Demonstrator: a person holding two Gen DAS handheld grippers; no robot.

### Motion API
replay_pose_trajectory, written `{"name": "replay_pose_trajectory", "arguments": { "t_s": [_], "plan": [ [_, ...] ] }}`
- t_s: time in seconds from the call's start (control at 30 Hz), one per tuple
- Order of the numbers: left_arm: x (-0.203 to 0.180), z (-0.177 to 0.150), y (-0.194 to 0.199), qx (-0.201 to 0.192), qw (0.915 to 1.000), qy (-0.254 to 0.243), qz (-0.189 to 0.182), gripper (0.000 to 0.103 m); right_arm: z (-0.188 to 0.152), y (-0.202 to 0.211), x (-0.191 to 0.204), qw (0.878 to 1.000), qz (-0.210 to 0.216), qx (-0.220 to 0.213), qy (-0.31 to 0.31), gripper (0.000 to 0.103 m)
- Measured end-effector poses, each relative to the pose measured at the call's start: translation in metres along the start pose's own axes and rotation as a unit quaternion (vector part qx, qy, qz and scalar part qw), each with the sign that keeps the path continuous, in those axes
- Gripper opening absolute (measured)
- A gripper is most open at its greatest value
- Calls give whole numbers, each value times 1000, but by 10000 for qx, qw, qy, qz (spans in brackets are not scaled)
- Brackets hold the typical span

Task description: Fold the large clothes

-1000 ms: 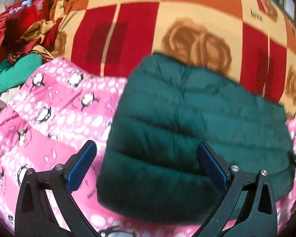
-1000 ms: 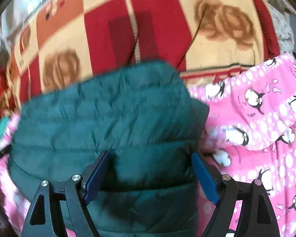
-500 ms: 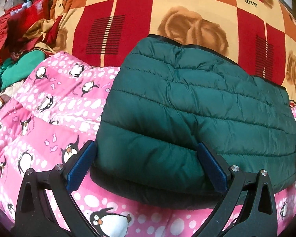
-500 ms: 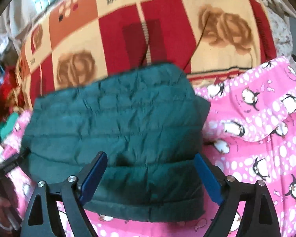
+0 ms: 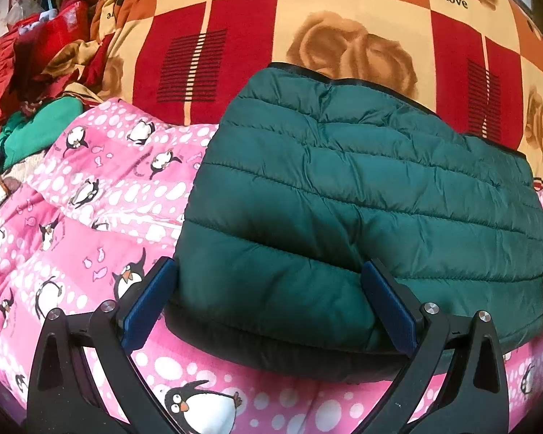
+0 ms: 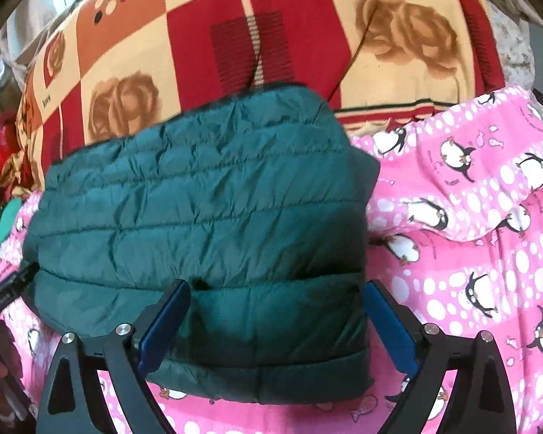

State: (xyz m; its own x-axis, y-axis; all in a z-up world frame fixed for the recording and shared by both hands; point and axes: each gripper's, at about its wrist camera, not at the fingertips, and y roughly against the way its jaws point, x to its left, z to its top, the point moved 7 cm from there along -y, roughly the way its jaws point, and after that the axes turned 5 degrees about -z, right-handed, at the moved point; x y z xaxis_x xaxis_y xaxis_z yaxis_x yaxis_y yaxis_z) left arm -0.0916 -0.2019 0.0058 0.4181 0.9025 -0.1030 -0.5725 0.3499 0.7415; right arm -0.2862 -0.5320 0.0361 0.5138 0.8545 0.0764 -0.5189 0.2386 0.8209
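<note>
Pink penguin-print bedding (image 5: pixel 90 238) covers the bed, with a red, orange and cream checked blanket (image 5: pixel 344 36) printed with roses and "love" behind it. On the bedding lies the jacket (image 5: pixel 362 217), a dark green quilted one folded into a thick block, its far edge reaching onto the blanket. The left gripper (image 5: pixel 268 303) has its fingers (image 5: pixel 146 311) spread wide and released, straddling the near left corner of the jacket; the left finger lies beside the jacket's edge, the right one rests on top. The right gripper (image 6: pixel 275 325) is likewise spread, gripping nothing, over the jacket's near right corner. Left of the jacket, beyond the bedding, sits a heap of red and green clothes (image 5: pixel 36 83).
</note>
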Motion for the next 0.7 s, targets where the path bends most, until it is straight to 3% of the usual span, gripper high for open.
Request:
{"name": "replay_pose_trajectory", "arguments": {
  "t_s": [0.2,0.4,0.7],
  "plan": [
    [12,18,3,21,9972,496,-552,102,12,-5,-15,9990,201,88,-393,99],
    [35,31,-22,381,9854,1200,-1150,102,21,-27,-29,9964,327,306,-716,99],
    [47,40,-56,726,9709,1515,-1705,102,43,-62,-44,9909,679,554,-1020,102]
  ]
}}
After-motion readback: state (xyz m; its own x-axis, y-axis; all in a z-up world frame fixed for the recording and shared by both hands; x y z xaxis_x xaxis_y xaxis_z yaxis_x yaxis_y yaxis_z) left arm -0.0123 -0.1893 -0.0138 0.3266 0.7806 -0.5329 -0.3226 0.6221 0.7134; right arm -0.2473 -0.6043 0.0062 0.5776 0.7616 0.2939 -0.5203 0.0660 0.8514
